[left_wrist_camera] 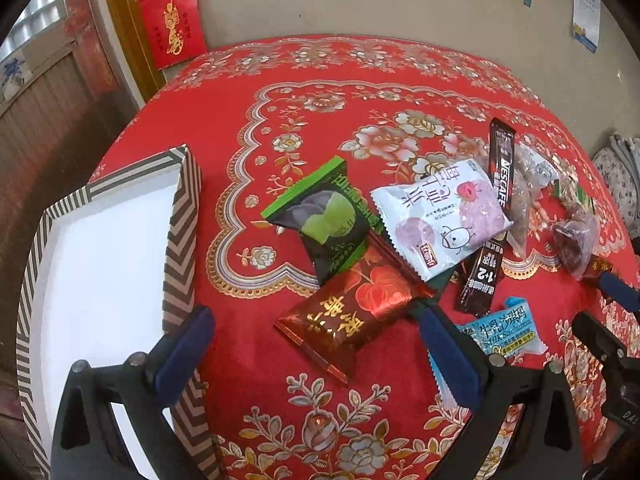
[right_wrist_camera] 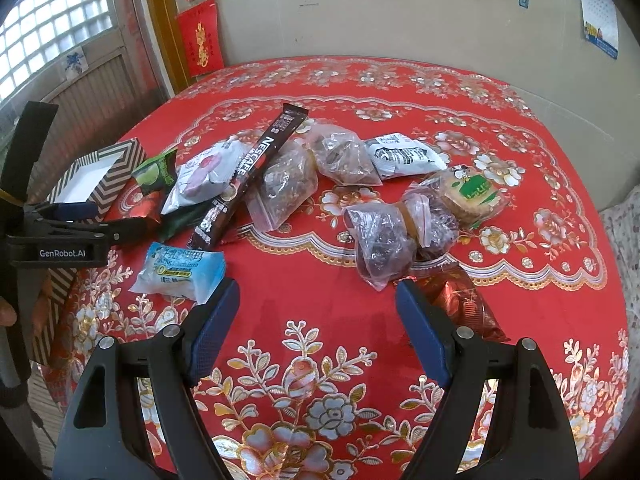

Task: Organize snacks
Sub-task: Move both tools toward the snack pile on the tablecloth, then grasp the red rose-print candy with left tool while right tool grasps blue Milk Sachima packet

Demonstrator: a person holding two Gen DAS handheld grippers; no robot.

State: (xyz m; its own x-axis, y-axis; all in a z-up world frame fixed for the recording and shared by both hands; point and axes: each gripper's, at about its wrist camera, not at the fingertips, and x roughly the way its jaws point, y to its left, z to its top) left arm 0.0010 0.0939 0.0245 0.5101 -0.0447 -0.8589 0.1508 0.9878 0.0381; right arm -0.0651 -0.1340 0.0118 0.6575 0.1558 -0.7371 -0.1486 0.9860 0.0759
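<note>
My left gripper [left_wrist_camera: 316,344] is open, its fingers on either side of a red foil packet [left_wrist_camera: 344,320] with gold characters, not touching it. Beyond lie a green packet [left_wrist_camera: 324,220], a white packet [left_wrist_camera: 440,216], a dark Nescafe stick [left_wrist_camera: 492,216] and a blue packet [left_wrist_camera: 504,328]. The striped box [left_wrist_camera: 180,216] with a white inside stands at the left. My right gripper [right_wrist_camera: 318,320] is open over bare cloth. A blue packet [right_wrist_camera: 180,268] lies by its left finger and a red foil packet [right_wrist_camera: 460,304] by its right finger.
A red flowered cloth [right_wrist_camera: 320,360] covers the round table. Clear bags of dark snacks [right_wrist_camera: 284,184] [right_wrist_camera: 384,244], a white and black packet [right_wrist_camera: 404,156] and a green-labelled cookie pack [right_wrist_camera: 468,192] lie mid-table. The left gripper [right_wrist_camera: 120,216] shows near the box [right_wrist_camera: 100,176]. A wall stands behind.
</note>
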